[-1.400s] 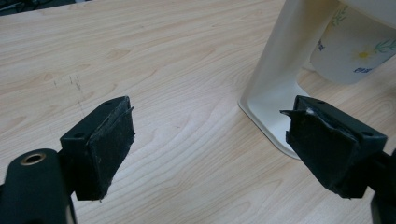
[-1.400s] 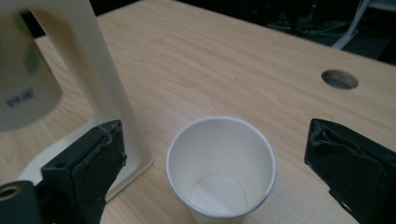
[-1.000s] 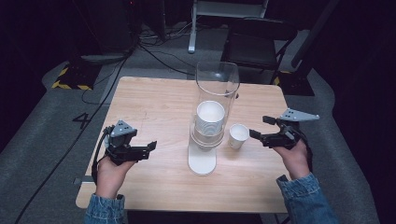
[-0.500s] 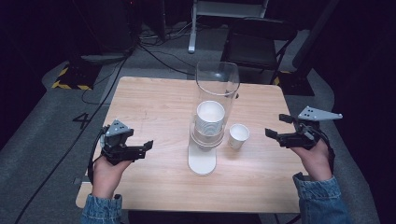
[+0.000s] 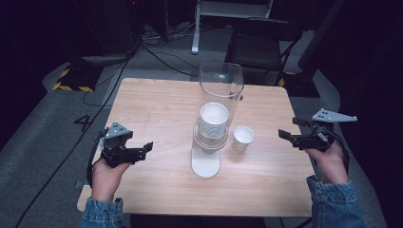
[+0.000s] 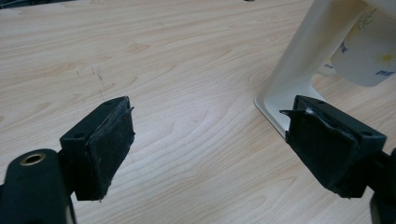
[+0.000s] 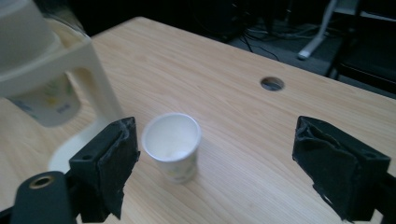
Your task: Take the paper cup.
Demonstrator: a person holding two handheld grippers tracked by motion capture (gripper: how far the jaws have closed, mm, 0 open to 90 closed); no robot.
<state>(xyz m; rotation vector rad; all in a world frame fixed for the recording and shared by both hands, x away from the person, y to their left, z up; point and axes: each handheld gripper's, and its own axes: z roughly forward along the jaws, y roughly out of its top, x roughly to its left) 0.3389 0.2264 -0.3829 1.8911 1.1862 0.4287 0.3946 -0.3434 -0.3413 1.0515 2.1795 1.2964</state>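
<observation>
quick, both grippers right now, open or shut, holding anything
Left gripper: open, holding nothing.
Right gripper: open, holding nothing; its jaws have just been closing a little, with the paper cup standing free ahead of them.

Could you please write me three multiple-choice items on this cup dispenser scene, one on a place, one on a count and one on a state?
1. Where does the loose paper cup stand?
A. On the table, right of the dispenser in the high view
B. Inside the clear tube
C. Between the left gripper's jaws

2. How many paper cups stand loose on the table?
A. None
B. One
C. Three

3. How is the right gripper?
A. Shut on the cup
B. Open, holding nothing
C. Clamped on the dispenser's base

Answers:
1 A: the cup stands upright on the wood, apart from the white stand.
2 B: a single cup is out; the others sit stacked in the dispenser.
3 B: in the right gripper view the jaws stand wide apart, with the cup beyond them, untouched.
</observation>
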